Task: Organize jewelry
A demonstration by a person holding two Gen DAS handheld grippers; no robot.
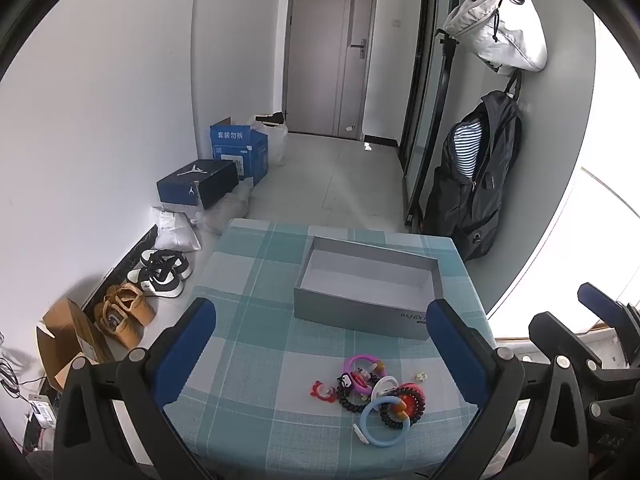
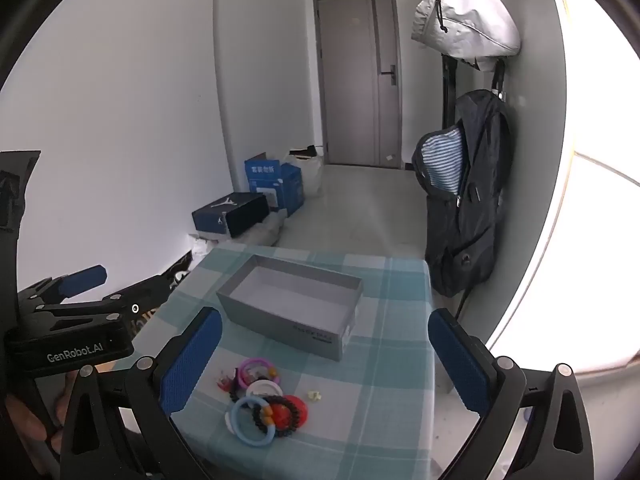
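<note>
Left gripper (image 1: 320, 344): blue-padded fingers (image 1: 188, 344) spread wide, holding nothing, hovering over the near part of the table (image 1: 248, 360). Right gripper (image 2: 324, 352): fingers (image 2: 460, 360) likewise spread wide, nothing between them; in the left wrist view it shows at 3 o'clock, beside the left one. Jewelry pile (image 1: 374, 396): a loose heap on the checked teal cloth, near the front edge, at 5 o'clock between the left fingers in the left wrist view and at 7 o'clock in the right wrist view. Contents: blue ring (image 1: 385, 422) nearest the front, lying flat; white ring (image 1: 384, 387) and purple ring (image 1: 362, 374) behind it; black beaded band (image 1: 348, 398); red disc (image 1: 412, 398); small red piece (image 1: 324, 391) apart at the pile's 9 o'clock; small pale piece (image 1: 421, 377) apart at its 2 o'clock. Pile's long axis runs from near-right to far-left in the right wrist view. Box (image 1: 368, 286): grey, open-topped, nothing visible inside, behind the pile at 12 o'clock, well apart from it, long axis across the table and slightly skewed. Beyond: shoes (image 1: 160, 272) at 9 o'clock on the floor, backpack (image 1: 476, 176) hanging at 2 o'clock, door (image 1: 332, 48) at 12 o'clock.
</note>
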